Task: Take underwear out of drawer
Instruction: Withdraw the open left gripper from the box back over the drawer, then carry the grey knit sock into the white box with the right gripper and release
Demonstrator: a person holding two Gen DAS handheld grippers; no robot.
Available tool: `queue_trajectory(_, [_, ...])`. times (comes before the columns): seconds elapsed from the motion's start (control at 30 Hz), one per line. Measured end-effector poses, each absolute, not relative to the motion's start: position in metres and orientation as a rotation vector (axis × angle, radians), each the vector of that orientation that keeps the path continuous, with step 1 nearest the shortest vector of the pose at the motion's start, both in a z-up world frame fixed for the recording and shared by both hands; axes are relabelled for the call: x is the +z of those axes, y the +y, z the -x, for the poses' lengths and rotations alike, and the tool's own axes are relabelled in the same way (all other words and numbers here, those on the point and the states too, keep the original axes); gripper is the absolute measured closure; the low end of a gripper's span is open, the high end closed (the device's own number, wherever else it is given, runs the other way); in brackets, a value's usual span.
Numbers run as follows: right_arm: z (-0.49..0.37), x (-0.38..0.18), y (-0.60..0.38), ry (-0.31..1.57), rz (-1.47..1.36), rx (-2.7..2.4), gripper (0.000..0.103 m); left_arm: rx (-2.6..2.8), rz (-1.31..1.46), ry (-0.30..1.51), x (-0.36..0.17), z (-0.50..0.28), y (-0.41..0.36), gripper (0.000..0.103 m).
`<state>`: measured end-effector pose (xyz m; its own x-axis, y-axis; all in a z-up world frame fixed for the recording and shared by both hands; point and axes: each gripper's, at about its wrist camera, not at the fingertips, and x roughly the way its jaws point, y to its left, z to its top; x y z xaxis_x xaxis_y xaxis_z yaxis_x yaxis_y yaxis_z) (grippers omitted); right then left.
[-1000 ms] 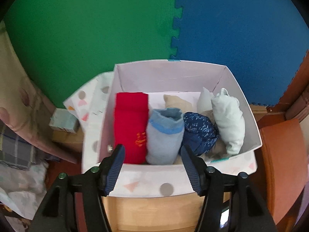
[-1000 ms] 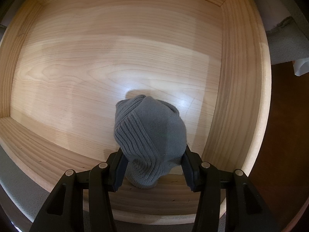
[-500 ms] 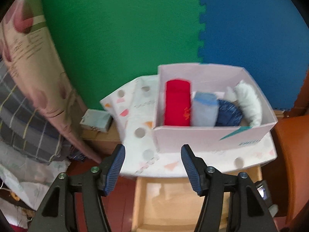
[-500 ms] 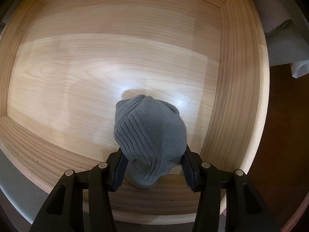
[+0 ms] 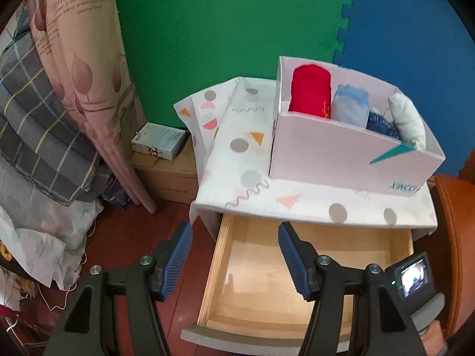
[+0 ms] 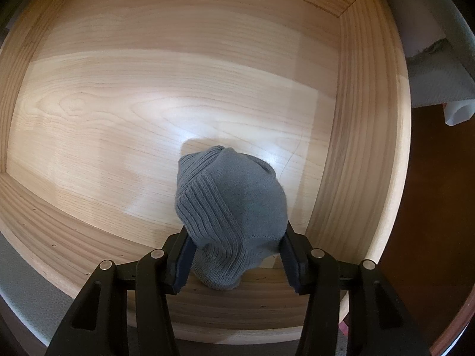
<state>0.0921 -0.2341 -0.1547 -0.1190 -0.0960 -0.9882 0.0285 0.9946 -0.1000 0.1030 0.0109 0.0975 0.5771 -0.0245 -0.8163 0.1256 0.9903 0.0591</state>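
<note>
In the right wrist view my right gripper (image 6: 236, 231) is shut on a rolled grey knit underwear (image 6: 234, 204), which hangs just above the bare wooden floor of the open drawer (image 6: 148, 103), near its right wall. In the left wrist view my left gripper (image 5: 234, 228) is open with nothing between its blue pads and hovers over the left wall of the same drawer (image 5: 219, 267). The back of the right gripper's camera (image 5: 414, 276) shows at the drawer's right side.
A pink-white box (image 5: 341, 145) on the patterned cabinet top (image 5: 237, 154) holds a red roll (image 5: 310, 92), a light blue roll (image 5: 350, 103), a dark blue roll (image 5: 381, 124) and a white roll (image 5: 405, 121). Bedding (image 5: 44, 136) and a carton (image 5: 172, 178) crowd the left.
The left gripper has drawn back and to the left from above the box, so the box sits farther right and the open drawer has come into view. The right gripper holds still.
</note>
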Motion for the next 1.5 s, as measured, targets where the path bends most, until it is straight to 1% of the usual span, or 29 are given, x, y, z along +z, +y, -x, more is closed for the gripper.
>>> queue_trajectory(0.17, [-0.090, -0.151, -0.235, 1.680, 0.045, -0.101, 0.054, -0.094, -0.158, 0.977, 0.069, -0.088, 0.004, 0.041])
queue_trajectory(0.4, [-0.085, -0.143, -0.238, 1.650, 0.014, -0.087, 0.054, -0.104, -0.137, 0.999, 0.037, -0.071, 0.000, 0.041])
queue_trajectory(0.7, [-0.073, -0.102, -0.230, 1.447, 0.027, -0.073, 0.054, -0.105, -0.167, 0.990, 0.010, -0.056, -0.004, 0.041])
queue_trajectory(0.83, [-0.069, -0.084, -0.232, 1.400, -0.007, -0.052, 0.054, -0.110, -0.151, 1.004, 0.000, -0.054, -0.005, 0.041])
queue_trajectory(0.93, [-0.072, -0.062, -0.235, 1.364, -0.034, -0.034, 0.054, -0.112, -0.158, 1.006, -0.007, -0.052, -0.007, 0.041])
queue_trajectory(1.17, [-0.084, 0.017, -0.239, 1.231, -0.027, -0.009, 0.054, -0.120, -0.187, 0.987, -0.011, -0.050, -0.013, 0.041])
queue_trajectory(1.47, [-0.139, 0.117, -0.242, 1.073, -0.033, 0.005, 0.054, -0.130, -0.181, 1.002, -0.017, -0.052, -0.015, 0.041])
queue_trajectory(1.5, [-0.147, 0.120, -0.244, 1.062, -0.035, 0.007, 0.054, -0.125, -0.179, 1.004, -0.017, -0.052, -0.015, 0.041])
